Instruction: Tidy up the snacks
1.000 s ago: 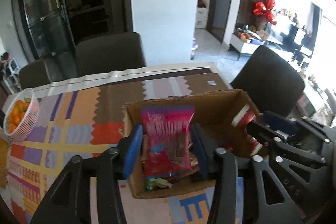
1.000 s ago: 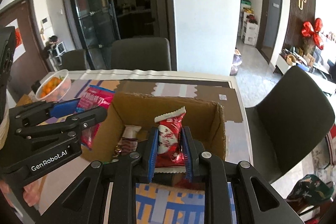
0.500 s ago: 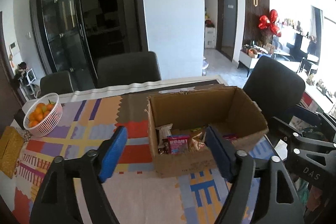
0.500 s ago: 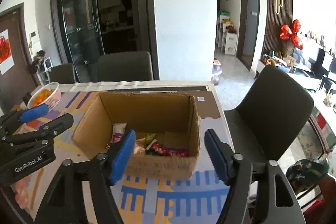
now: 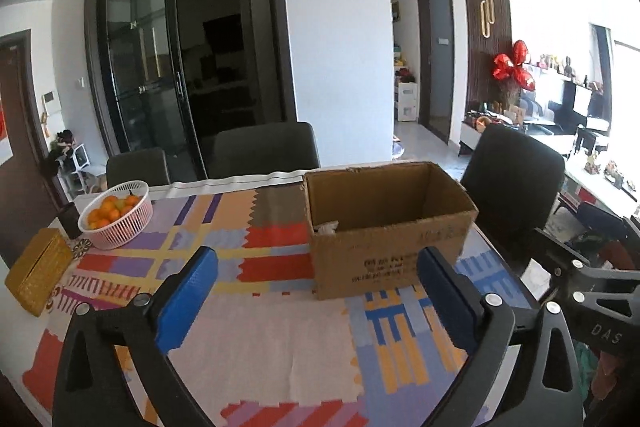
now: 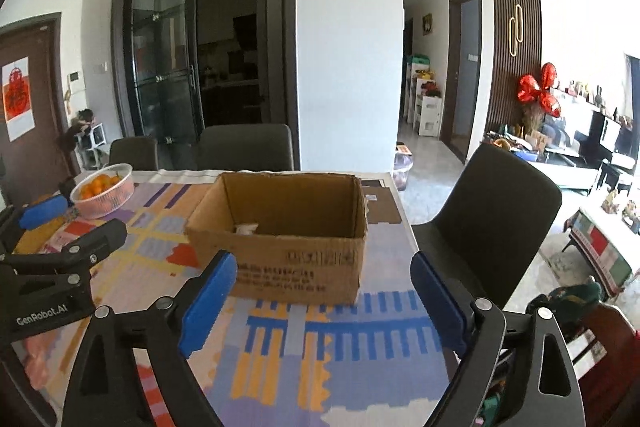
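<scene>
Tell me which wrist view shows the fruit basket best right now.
The left wrist view: the fruit basket sits unobstructed on the tablecloth, oranges visible inside. In the right wrist view the basket is smaller, at the far left, beside the left gripper's blue pad.

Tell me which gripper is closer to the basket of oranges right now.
Left. The left gripper hangs open on the basket's side of the cardboard box; the right gripper, also open, sits farther over, facing the box.

You've got a table with a colourful patchwork cloth; sitting on it are the cardboard box, a white basket of oranges and a yellow box at the left edge.
</scene>
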A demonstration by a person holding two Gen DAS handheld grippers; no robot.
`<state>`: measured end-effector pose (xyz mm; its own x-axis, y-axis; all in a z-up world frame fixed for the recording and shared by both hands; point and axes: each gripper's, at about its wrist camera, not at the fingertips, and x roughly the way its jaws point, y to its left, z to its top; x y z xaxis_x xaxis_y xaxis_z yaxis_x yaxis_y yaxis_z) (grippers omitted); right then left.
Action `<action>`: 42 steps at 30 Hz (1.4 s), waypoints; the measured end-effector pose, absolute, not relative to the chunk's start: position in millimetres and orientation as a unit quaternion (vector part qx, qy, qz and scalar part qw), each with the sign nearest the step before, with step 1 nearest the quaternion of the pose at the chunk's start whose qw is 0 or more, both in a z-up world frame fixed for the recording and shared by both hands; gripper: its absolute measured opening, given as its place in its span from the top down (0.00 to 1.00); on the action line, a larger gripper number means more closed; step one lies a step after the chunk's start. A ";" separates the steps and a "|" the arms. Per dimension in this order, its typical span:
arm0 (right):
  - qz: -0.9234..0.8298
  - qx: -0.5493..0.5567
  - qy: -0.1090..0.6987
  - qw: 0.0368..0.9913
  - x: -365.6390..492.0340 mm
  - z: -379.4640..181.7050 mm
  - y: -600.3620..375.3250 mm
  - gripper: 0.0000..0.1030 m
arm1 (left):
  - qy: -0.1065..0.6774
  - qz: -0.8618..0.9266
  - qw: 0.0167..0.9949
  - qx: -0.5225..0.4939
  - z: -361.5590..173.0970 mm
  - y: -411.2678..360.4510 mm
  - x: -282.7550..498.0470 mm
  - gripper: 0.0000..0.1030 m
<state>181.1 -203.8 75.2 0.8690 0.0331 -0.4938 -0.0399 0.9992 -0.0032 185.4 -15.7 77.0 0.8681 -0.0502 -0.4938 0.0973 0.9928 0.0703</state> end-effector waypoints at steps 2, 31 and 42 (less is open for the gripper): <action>0.020 -0.004 0.251 0.968 167.4 73.4 -204.6 0.11 | 0.252 -0.038 0.966 0.042 74.3 -13.9 171.6 0.00; 0.025 -0.001 0.230 0.973 63.9 64.0 -193.3 0.11 | 0.239 -0.046 0.969 0.027 65.8 -4.5 75.3 0.00; 0.030 0.000 0.219 0.975 54.3 67.9 -192.0 0.11 | 0.231 -0.035 0.972 0.028 68.3 -4.0 65.8 0.00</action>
